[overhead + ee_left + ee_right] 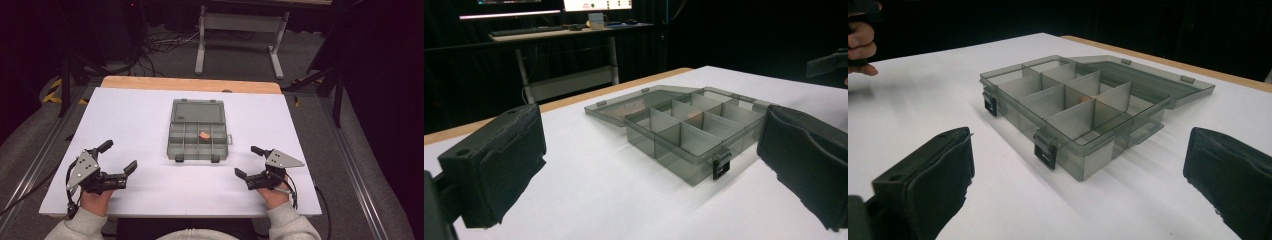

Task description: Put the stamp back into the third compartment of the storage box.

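one open box (198, 131), one block (204, 136) inside, two tools gaping.

I see a translucent grey organizer box (198, 131) lying flat on the white table (125, 120), at its middle, nearer the far wooden edge than the near one. Its lid (197, 111) is swung fully open and lies flat on the table on the far side of the box, joined along the hinge. The tray is split by thin dividers into small compartments in rows. Two dark latches (178, 158) hang at its near wall, unfastened. I note one small orange-pink block (204, 135) resting inside a compartment of the middle row, right of the box's centre; the other compartments I can see into look empty.
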Demonstrator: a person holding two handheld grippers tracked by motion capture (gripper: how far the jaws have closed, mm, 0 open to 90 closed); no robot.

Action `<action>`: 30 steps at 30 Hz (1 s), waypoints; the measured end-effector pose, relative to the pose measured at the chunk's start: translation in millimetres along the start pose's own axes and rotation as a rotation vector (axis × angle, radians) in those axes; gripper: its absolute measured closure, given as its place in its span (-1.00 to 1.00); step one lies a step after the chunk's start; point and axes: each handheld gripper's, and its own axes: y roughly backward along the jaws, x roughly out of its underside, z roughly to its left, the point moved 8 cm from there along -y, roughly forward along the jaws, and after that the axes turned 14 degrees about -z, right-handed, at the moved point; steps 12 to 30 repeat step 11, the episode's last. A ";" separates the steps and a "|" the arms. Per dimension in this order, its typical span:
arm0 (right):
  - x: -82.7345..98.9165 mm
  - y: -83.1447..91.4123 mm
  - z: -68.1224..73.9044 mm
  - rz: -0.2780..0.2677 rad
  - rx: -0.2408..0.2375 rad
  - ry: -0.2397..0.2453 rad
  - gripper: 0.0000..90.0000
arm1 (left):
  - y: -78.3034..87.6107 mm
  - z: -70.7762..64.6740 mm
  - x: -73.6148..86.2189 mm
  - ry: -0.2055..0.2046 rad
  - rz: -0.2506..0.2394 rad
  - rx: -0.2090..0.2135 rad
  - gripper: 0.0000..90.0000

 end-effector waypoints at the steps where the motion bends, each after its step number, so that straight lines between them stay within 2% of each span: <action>1: 0.2 0.0 -0.3 0.001 0.002 -0.001 -0.99 | 0.3 0.4 0.0 0.004 -0.001 -0.001 -0.99; 30: -0.7 0.3 -0.5 -0.003 0.006 -0.003 -0.99 | 0.4 0.8 -0.1 0.007 -0.002 -0.004 -0.99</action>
